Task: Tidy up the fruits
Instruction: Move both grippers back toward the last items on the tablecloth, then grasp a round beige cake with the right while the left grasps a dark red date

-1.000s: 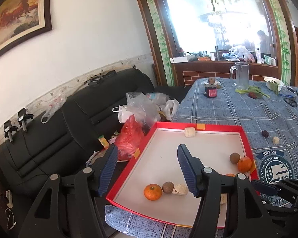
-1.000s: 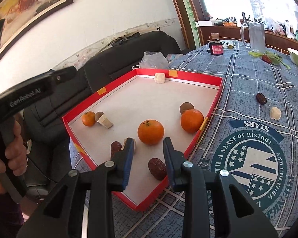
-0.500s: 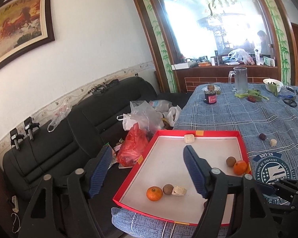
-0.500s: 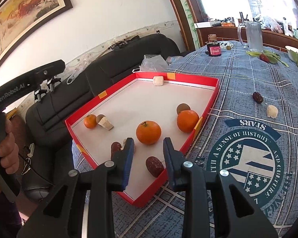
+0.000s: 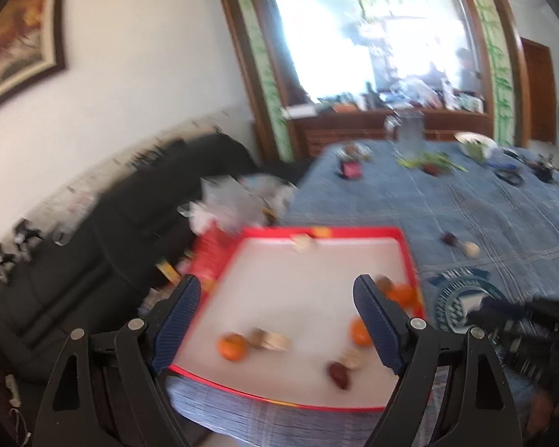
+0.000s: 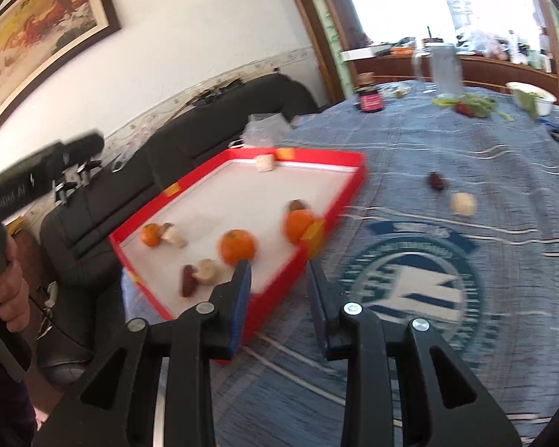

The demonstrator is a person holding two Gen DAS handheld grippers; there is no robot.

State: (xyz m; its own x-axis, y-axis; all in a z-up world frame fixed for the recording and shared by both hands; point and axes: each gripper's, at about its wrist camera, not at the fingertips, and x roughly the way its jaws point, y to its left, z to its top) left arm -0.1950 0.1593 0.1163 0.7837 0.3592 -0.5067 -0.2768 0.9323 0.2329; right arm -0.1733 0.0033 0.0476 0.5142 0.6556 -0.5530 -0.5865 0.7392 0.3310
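Both grippers have drawn back from the red tray (image 6: 339,190), the left gripper (image 5: 275,324) opening wide and empty, the right gripper (image 6: 279,290) narrow and empty, so next comes fetching the date (image 6: 438,180) lying on the tablecloth (image 6: 466,141) past the tray's right edge.

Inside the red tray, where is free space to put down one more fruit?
The red tray is bare through its middle and back, between the pale piece in the far corner and the front fruits. The front is crowded: three oranges, a dark date and pale pieces.
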